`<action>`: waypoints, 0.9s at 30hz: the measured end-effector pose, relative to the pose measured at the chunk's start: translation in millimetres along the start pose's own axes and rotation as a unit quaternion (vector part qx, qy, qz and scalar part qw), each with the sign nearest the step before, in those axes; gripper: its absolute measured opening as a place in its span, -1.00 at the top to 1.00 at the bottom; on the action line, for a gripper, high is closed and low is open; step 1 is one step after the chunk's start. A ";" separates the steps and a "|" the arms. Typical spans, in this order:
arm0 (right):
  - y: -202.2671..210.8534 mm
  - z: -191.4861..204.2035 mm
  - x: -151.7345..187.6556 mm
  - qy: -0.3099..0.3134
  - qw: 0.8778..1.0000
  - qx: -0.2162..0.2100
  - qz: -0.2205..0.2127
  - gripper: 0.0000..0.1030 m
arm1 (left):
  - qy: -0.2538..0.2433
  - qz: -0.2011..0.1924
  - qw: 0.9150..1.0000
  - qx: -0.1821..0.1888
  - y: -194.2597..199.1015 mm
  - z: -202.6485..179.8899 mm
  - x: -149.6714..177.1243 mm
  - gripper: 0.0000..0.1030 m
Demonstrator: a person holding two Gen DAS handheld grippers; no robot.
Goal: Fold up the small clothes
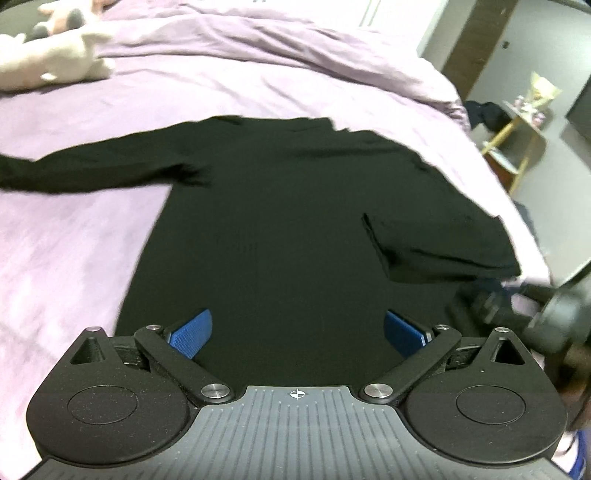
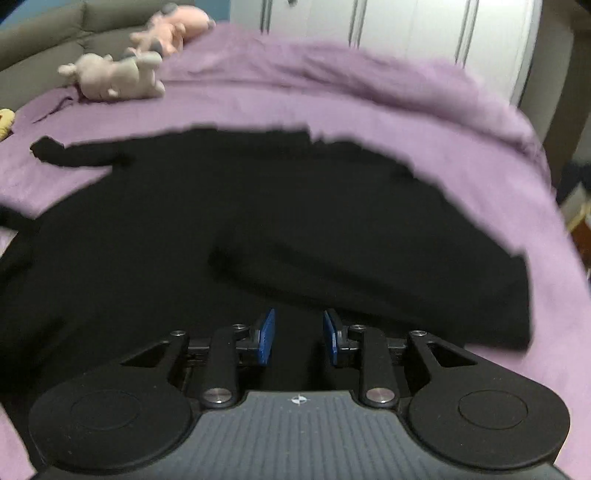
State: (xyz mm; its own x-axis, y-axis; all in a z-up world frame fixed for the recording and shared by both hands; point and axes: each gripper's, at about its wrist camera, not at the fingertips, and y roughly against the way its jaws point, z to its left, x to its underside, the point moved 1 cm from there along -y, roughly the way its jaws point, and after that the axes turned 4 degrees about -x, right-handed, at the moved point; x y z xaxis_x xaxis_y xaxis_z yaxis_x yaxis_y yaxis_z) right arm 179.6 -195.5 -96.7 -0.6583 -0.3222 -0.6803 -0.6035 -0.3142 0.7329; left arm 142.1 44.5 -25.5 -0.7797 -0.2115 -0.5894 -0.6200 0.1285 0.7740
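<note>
A black long-sleeved top [image 1: 277, 221] lies flat on the purple bed cover [image 1: 258, 85]. One sleeve [image 1: 92, 173] stretches out to the left. The other sleeve [image 1: 443, 243] is folded in across the body. My left gripper [image 1: 297, 334] hovers over the top's near hem, its blue pads [image 1: 190, 334] spread wide with nothing between them. In the right wrist view the same top [image 2: 147, 240] fills the middle, with the folded sleeve [image 2: 369, 273] just ahead of my right gripper [image 2: 299, 338]. Its pads [image 2: 267, 338] stand a narrow gap apart, and no cloth is caught in that gap.
Plush toys [image 1: 48, 70] [image 2: 114, 74] lie at the far left of the bed, a pink one [image 2: 173, 26] behind them. A small wooden side table [image 1: 517, 136] stands past the bed's right edge. White wardrobe doors [image 2: 406, 29] rise beyond the bed. A blurred dark tool body [image 1: 561, 314] shows at the right.
</note>
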 end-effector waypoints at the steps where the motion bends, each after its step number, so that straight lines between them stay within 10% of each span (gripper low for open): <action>1: 3.4 -8.2 6.1 -0.031 1.000 -0.003 0.002 0.49 | 0.004 0.001 1.000 0.014 -6.0 -2.0 -6.1 -0.98; 5: 29.1 -32.9 32.4 -0.169 0.985 -0.013 -0.015 0.48 | 0.024 0.016 0.997 0.072 -40.3 -16.9 -29.2 -0.96; 14: 63.5 -53.0 95.0 -0.391 0.913 -0.079 -0.083 0.48 | 0.097 0.116 0.980 0.129 -145.1 -47.3 -61.1 -0.36; 23: 67.6 -64.5 95.5 -0.408 0.905 -0.079 -0.088 0.47 | 0.100 0.118 0.978 0.140 -163.4 -53.6 -62.1 0.20; 27: 68.5 -62.9 91.2 -0.403 0.909 -0.071 -0.081 0.47 | 0.082 0.120 0.981 0.124 -164.9 -55.7 -65.0 0.83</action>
State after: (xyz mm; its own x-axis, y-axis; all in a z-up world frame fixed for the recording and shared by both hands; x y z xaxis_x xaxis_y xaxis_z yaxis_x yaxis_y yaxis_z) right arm 106.5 -302.5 -109.3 -0.7167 0.4796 -0.5062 -0.6949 -0.4303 0.5761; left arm 299.9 -17.0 -102.0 -0.8941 -0.2973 -0.3349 -0.4377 0.4223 0.7938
